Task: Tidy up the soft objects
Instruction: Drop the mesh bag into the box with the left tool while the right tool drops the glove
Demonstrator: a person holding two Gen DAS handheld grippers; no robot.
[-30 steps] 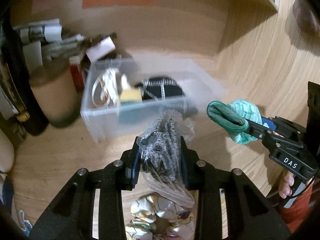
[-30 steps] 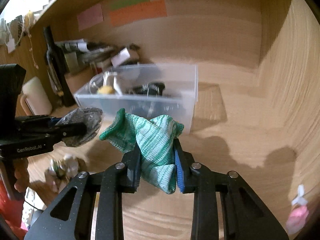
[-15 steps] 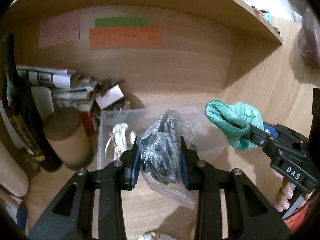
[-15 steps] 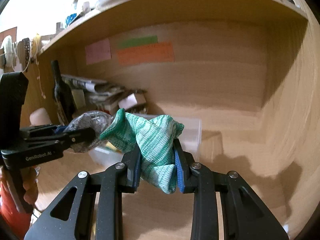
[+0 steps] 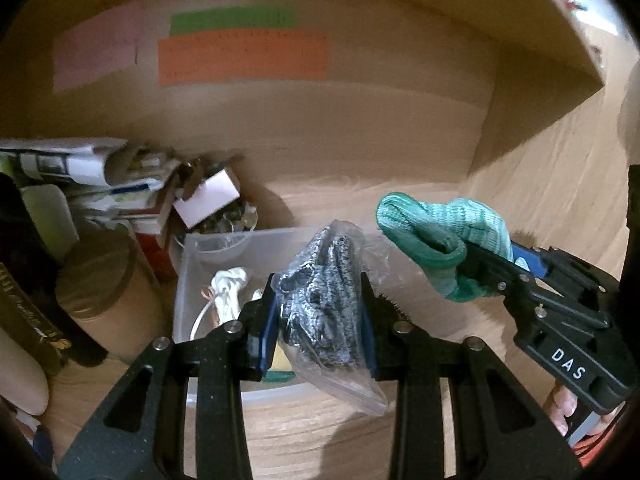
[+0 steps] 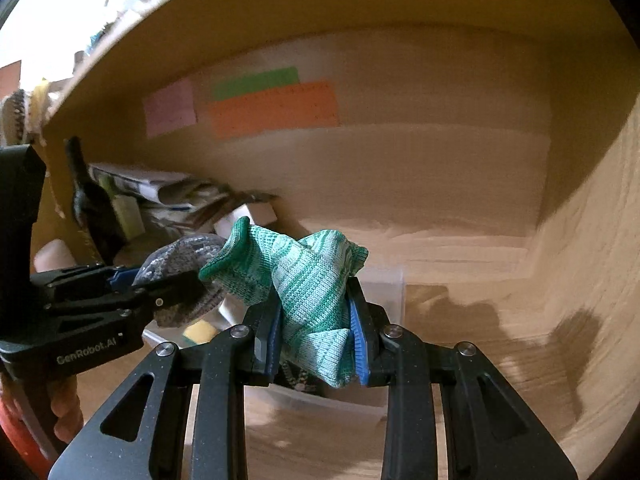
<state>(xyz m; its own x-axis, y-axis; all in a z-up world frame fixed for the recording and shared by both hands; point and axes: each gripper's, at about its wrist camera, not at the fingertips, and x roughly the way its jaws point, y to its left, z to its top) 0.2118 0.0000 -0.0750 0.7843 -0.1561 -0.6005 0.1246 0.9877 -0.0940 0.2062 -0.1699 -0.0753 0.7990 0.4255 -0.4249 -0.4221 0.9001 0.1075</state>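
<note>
My left gripper [image 5: 320, 320] is shut on a grey speckled knit item in a clear plastic bag [image 5: 324, 304], held above the clear plastic bin [image 5: 188, 280]. It also shows in the right wrist view [image 6: 184, 280]. My right gripper [image 6: 314, 336] is shut on a green striped knit sock [image 6: 304, 280], held just right of the left gripper; the sock also shows in the left wrist view [image 5: 448, 236]. The bin holds a white item [image 5: 228, 292] and a yellow-green sponge [image 6: 198, 332].
A brown cylinder [image 5: 104, 300], a dark bottle [image 6: 86, 204] and a pile of papers and boxes [image 5: 120, 184] stand left of the bin. Coloured paper notes [image 5: 240, 56] hang on the wooden back wall. A wooden side wall [image 6: 592, 280] rises on the right.
Both grippers rose and moved forward over the bin with their loads still held. The bin now lies below and behind the fingers.
</note>
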